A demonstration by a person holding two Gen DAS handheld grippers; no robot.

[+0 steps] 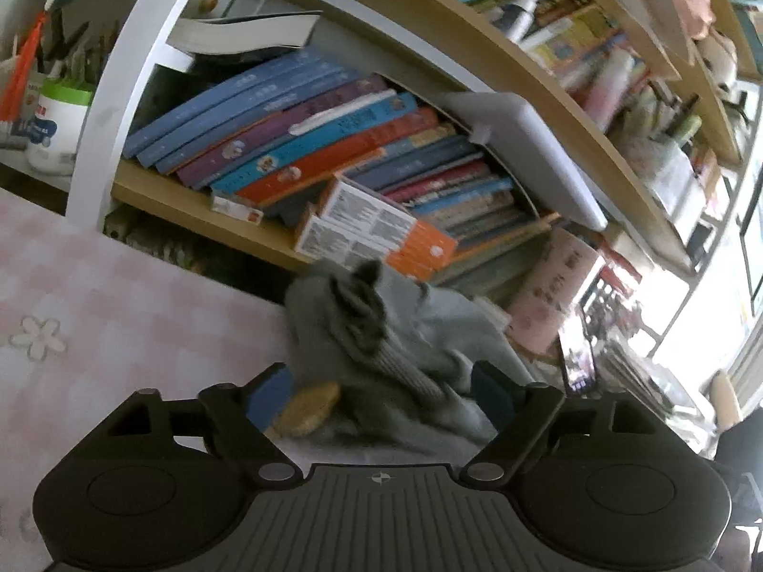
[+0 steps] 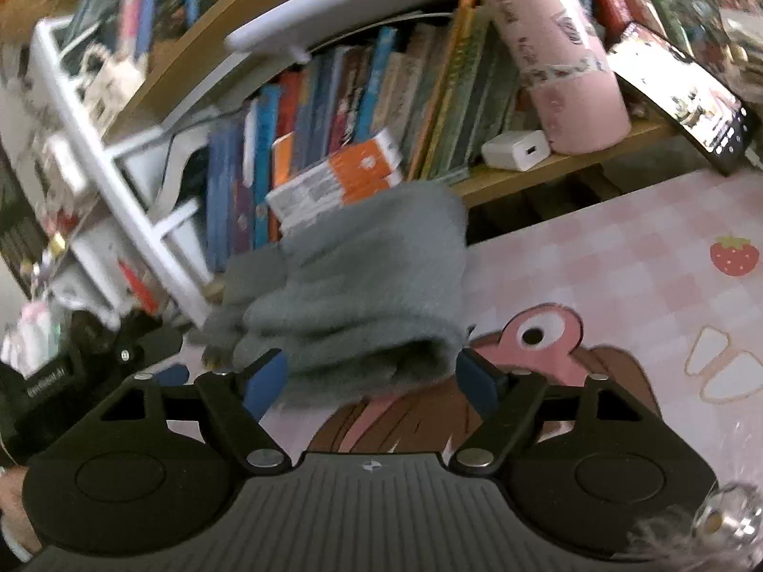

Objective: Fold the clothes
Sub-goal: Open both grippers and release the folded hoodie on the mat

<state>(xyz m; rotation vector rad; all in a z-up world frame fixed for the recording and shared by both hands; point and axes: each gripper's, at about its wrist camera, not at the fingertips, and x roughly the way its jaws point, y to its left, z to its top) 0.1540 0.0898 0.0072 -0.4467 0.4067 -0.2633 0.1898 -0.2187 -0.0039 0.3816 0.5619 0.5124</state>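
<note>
A grey knitted garment (image 1: 381, 343) lies bunched on the pink checked table mat (image 1: 119, 324), close to the bookshelf. The left gripper (image 1: 379, 395) stands open, its blue-padded fingers (image 1: 267, 391) wide on either side of the cloth's near end. A tan patch (image 1: 310, 405) shows at the cloth's left. In the right wrist view the same grey garment (image 2: 353, 286) appears as a thick folded roll. The right gripper (image 2: 372, 381) is open around its near edge, pads (image 2: 477, 381) just clear of the fabric. The left gripper (image 2: 95, 357) shows at that view's left edge.
A packed bookshelf (image 1: 334, 143) rises right behind the garment, with orange-and-white boxes (image 1: 376, 229) at its front. A pink cylinder (image 2: 558, 57), a white charger (image 2: 515, 150) and a lit phone (image 2: 682, 100) stand on the low shelf. The mat (image 2: 620, 286) stretches to the right.
</note>
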